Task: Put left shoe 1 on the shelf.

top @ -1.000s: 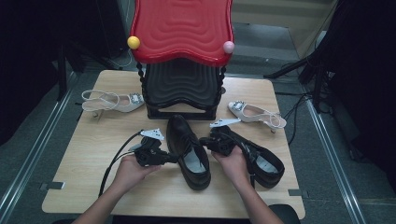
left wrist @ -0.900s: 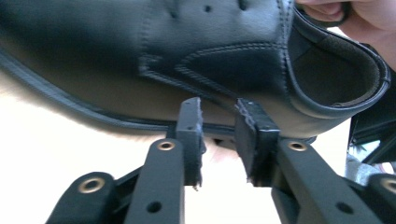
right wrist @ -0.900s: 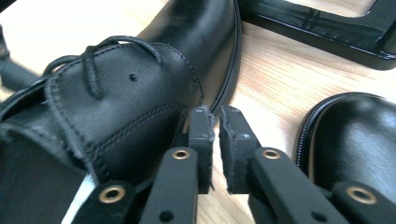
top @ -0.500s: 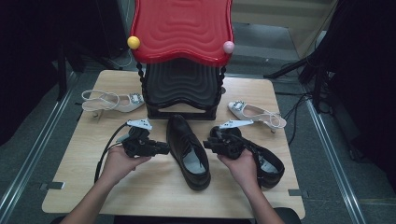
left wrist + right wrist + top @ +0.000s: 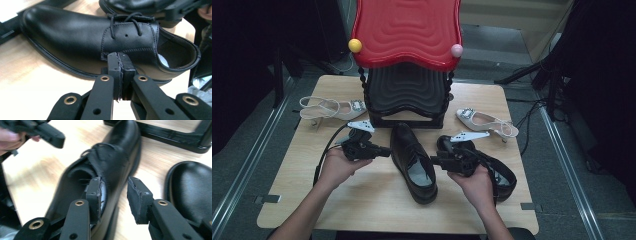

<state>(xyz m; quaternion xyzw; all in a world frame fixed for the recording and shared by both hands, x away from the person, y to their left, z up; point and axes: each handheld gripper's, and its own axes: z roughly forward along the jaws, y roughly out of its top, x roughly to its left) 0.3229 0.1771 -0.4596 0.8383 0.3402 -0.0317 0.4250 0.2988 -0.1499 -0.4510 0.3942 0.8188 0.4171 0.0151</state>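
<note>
A black lace-up shoe (image 5: 414, 165) lies on the wooden table (image 5: 362, 200), toe toward the rack. My left gripper (image 5: 387, 150) hovers just left of it; its jaws have just been closing and now stand shut, pads (image 5: 113, 65) pressed together with nothing between, the shoe (image 5: 75, 37) right behind them. My right gripper (image 5: 434, 161) sits at the shoe's right side. Its jaws have just been opening and stand apart over the shoe's side wall (image 5: 110, 167) without pressing on it. A second black shoe (image 5: 502, 172) lies under the right hand.
A black shoe rack (image 5: 407, 95) with a red wavy top (image 5: 407, 30) stands at the back middle. One white heeled sandal (image 5: 332, 107) lies left of it, another (image 5: 484, 121) to its right. A cable (image 5: 323, 155) trails from the left gripper.
The left gripper drew back to the left, away from the middle shoe, and its jaws came together. The right gripper's jaws spread apart beside the shoe. The shoe stayed put.
</note>
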